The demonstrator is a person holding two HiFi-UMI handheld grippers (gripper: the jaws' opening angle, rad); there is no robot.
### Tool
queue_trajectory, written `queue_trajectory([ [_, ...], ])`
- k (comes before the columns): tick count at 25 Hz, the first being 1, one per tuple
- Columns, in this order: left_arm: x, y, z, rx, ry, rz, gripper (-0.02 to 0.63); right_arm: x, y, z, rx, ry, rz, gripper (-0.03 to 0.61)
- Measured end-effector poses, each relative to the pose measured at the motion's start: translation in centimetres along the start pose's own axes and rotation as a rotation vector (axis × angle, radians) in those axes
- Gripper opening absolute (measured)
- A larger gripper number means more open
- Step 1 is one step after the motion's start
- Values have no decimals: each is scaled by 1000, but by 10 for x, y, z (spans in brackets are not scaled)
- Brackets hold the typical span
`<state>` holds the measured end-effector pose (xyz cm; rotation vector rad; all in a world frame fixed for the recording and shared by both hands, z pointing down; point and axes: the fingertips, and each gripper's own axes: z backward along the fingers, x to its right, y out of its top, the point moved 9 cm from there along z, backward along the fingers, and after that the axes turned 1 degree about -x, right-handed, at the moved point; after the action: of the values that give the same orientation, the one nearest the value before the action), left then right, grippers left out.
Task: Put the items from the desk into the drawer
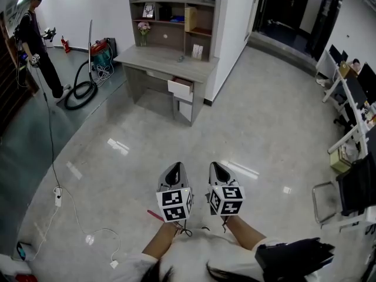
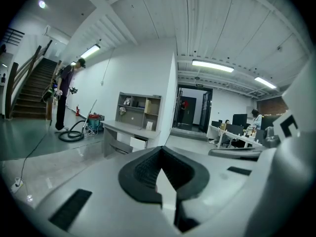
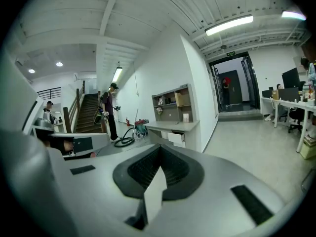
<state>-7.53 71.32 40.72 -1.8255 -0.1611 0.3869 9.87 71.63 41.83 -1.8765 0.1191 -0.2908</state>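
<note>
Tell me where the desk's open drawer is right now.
In the head view, top centre, the drawer stands pulled out under the right end of the desk, close to the white wall on that side.

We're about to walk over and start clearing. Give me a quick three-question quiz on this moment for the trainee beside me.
1. True or false: the left gripper and the right gripper are each carrying an item from the desk.
2. The desk's white drawer is: A) shut flush; B) pulled partly out; C) removed.
3. Fill in: in the head view, the vase of pink flowers stands at the desk's ___ end.
Key: 1 false, both are shut and empty, far from the desk. 2 B. 3 left.
</note>
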Motion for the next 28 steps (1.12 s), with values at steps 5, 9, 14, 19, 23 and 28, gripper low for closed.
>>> queue_trajectory([
  [5, -22, 1, -2, -7, 3, 5, -2, -10, -3, -10, -11, -13, -5, -2],
  [9, -38, -1, -4, -15, 20, 33, -2, -15, -10, -20, -39, -17, -1, -2],
  [14, -49, 3, -17, -22, 16, 9, -2, -16, -12, -37, -44, -32, -13, -2],
  [19, -46, 5, -50, -27, 7, 10, -2, 1, -10, -65, -64, -34, -13, -2],
  [23, -53, 10, -78, -38, 9, 25, -2, 8, 3, -95, -67, -24, -3, -2],
  [28, -60, 23, -118, -27, 24, 33, -2, 24, 21, -136, -64, -7, -3, -2],
])
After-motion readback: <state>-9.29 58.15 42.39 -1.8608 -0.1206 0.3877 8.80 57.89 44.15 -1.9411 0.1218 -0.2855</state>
